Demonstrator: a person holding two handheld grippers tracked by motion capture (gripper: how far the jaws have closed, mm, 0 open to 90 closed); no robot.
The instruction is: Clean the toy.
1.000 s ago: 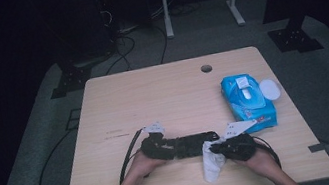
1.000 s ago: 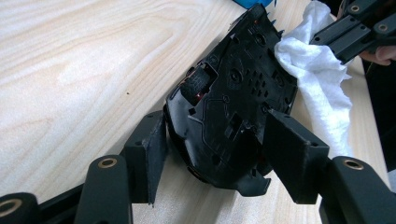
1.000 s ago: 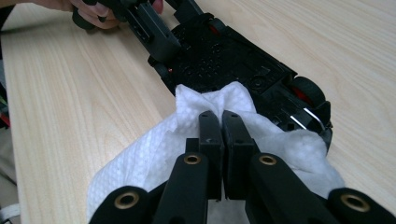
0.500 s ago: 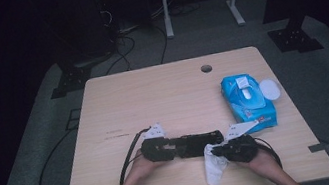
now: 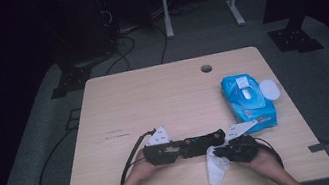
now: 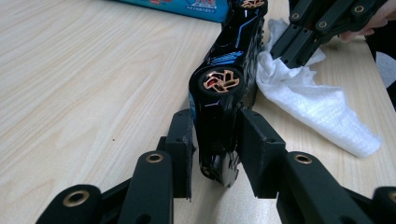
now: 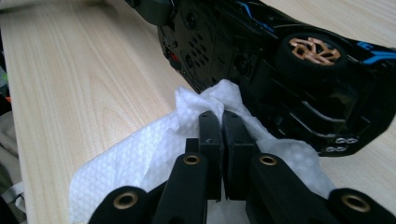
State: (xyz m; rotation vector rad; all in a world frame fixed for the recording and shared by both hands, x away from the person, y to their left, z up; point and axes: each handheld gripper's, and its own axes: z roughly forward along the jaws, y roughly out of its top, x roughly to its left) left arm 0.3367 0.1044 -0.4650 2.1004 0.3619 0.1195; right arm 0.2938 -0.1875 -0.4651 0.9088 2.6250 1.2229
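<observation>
Job: wiping a toy car w/ a wet wipe, judged from the grips.
Toy car (image 6: 227, 88): black, blue trim, gold-spoked wheels; tipped on its side near the table's (image 5: 153, 99) front edge, underside facing the R gripper.
L gripper (image 6: 215, 154): jaws have just been closing, now narrow w/ the pads pressing the car's end on both sides, so it's held.
R gripper (image 7: 222, 123): jaws nearly touching, pinching a fold of the wipe (image 7: 154, 149); the wipe's bunched tip touches the car's underside.
Wipe: white, textured, rest trails loose on the table toward the person.
Pack (image 5: 247, 101): blue wipes pack, lid flipped open, just beyond the car, to its R.
Car handling: prob. light, hard glossy plastic, so slippery; stiff body, but wheels & thin trim look fragile. Best hold is across the body's end, clear of the wheels, as now.
Wipe handling: soft, limp, prob. damp; tears if dragged over sharp chassis bits. Pinch a bunched fold, not 1 thin edge.
Risk: car may pivot in the L grip when rubbed.
</observation>
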